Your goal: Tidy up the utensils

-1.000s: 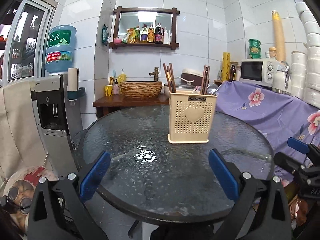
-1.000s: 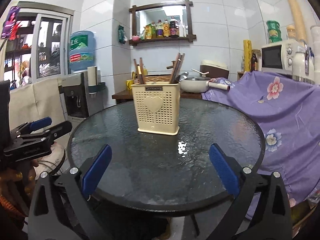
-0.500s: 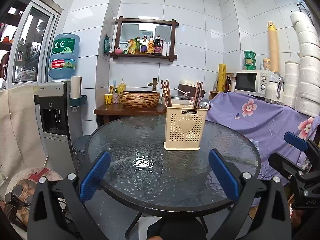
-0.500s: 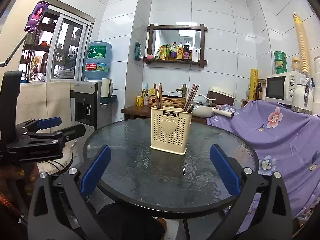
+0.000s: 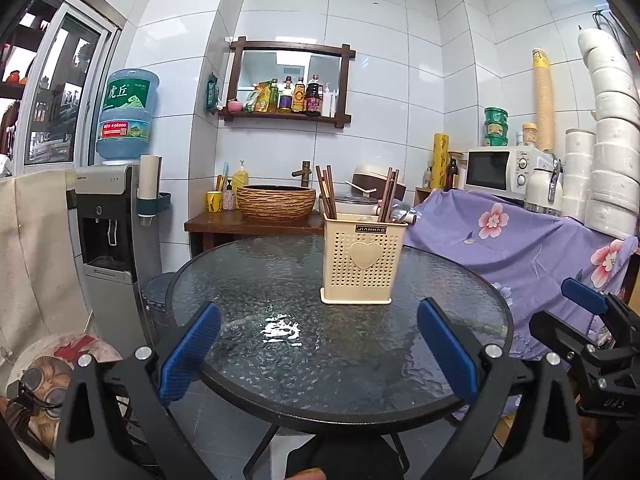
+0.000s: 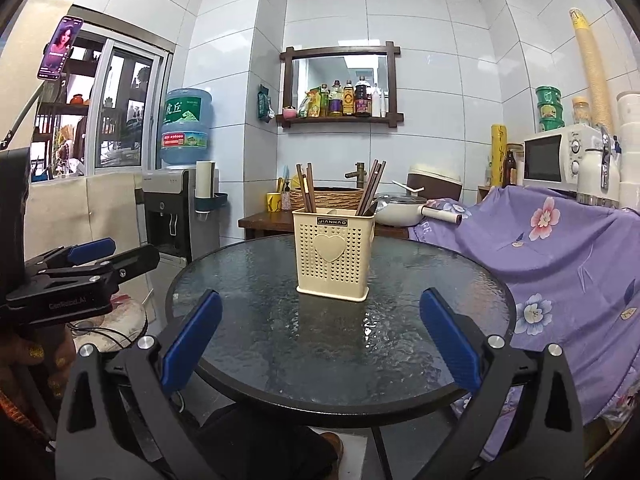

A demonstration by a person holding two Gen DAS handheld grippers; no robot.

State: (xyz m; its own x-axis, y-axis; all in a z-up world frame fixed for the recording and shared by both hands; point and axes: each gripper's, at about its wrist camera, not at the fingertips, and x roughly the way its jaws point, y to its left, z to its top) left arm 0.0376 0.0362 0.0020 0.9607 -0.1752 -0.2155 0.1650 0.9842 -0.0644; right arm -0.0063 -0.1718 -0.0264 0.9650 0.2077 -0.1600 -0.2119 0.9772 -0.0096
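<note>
Perforated plastic caddy (image 5: 362,258) on glossy textured-glass table (image 5: 280,344).

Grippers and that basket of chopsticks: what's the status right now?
Left gripper open, empty. Right gripper open, empty. Basket upright on table, chopsticks inside. Nothing in the way.

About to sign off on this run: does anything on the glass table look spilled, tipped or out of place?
Nothing stands out. The cream utensil holder stands upright on the round glass table, with brown chopsticks leaning in two separate bunches inside. The bright patch on the glass looks like a light reflection, not a spill. Both grippers are open and empty.
</note>
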